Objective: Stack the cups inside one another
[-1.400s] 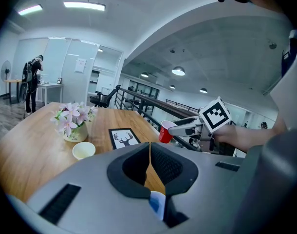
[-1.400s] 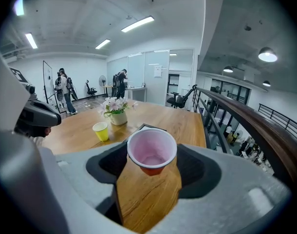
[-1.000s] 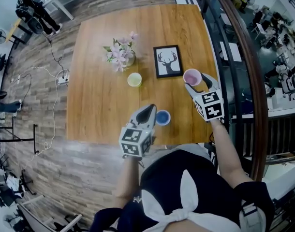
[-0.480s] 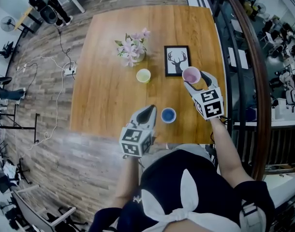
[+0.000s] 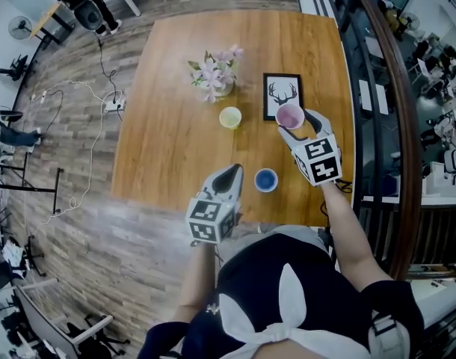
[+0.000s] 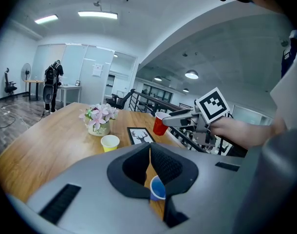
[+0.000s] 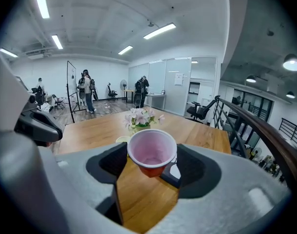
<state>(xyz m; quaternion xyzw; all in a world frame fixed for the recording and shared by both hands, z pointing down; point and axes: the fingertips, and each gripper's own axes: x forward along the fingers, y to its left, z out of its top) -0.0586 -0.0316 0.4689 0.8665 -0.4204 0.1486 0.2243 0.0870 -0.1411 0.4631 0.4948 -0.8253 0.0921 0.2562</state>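
Left tongs point(image 5: 230, 172) closed, right tongs point(image 5: 294, 123) full.

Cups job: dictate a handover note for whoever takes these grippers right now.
Right gripper: shut on the red cup, held above the table near the deer picture.
Left gripper: shut, empty, tip beside the blue cup, not touching it.
Blue cup and yellow cup stand upright and apart on the table.
Done: red cup picked up; nothing nested yet.
Left: probably set the red cup into another, then nest the third.
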